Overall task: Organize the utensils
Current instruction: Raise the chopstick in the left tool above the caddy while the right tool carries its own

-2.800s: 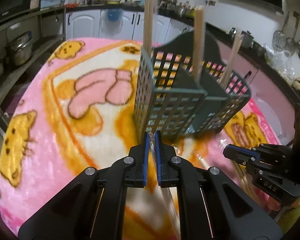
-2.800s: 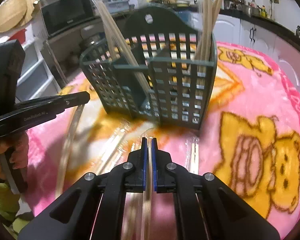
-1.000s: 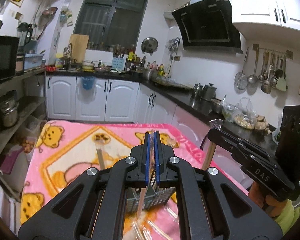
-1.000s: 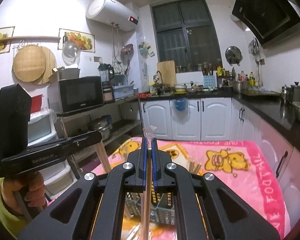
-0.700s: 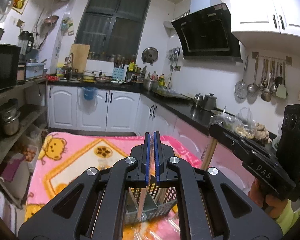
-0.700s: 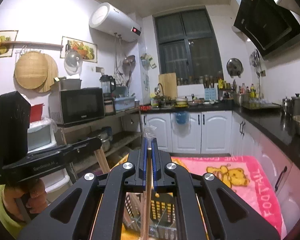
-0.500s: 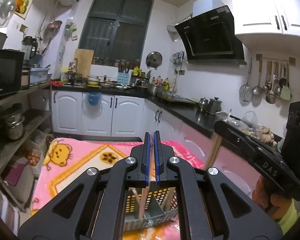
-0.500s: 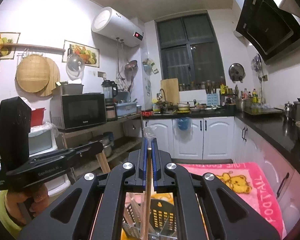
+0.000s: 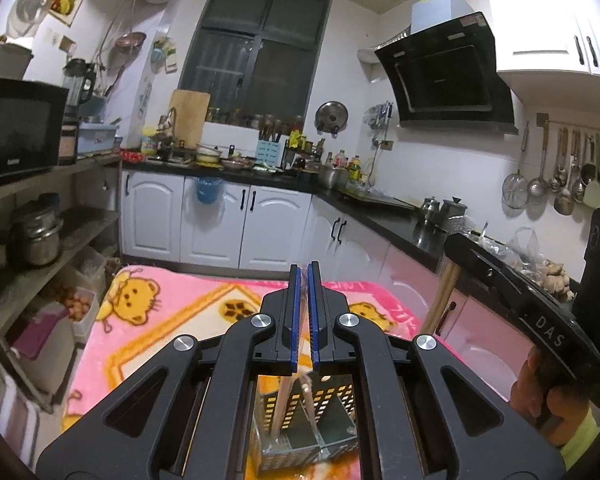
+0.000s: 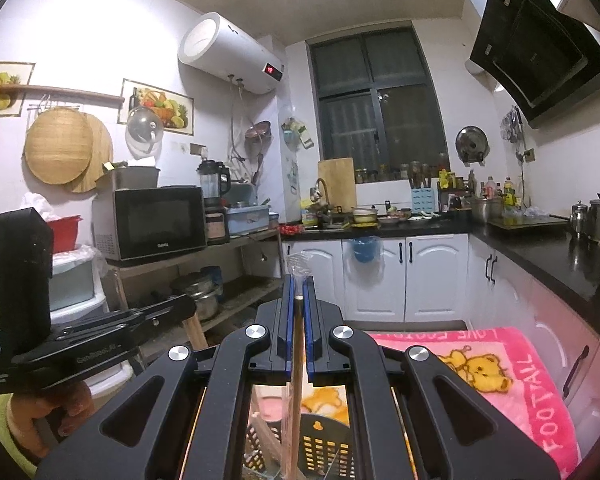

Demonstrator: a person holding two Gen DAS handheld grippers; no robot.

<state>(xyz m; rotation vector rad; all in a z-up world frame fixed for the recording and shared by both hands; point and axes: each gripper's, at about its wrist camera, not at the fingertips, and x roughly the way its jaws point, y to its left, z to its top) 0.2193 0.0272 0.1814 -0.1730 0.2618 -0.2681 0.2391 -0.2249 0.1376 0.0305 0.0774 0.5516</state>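
Note:
My left gripper (image 9: 304, 280) is shut on a wrapped pair of wooden chopsticks (image 9: 307, 396) that hangs down into the dark green utensil basket (image 9: 300, 440) below it. My right gripper (image 10: 299, 288) is shut on another plastic-wrapped pair of chopsticks (image 10: 296, 400), held upright above the same basket (image 10: 320, 448). Both grippers are raised high over the table. The right gripper also shows at the right of the left wrist view (image 9: 448, 242), and the left gripper at the left of the right wrist view (image 10: 188, 306). More chopsticks stand in the basket.
The table wears a pink cartoon blanket (image 9: 160, 320). White cabinets and a black counter (image 9: 380, 216) run behind and to the right. Open shelves with pots (image 9: 36, 236) and a microwave (image 10: 156, 220) stand to the left.
Both grippers have lifted from the table with chopsticks in them and now hold them upright above the basket. Over the last second the view rose a little further.

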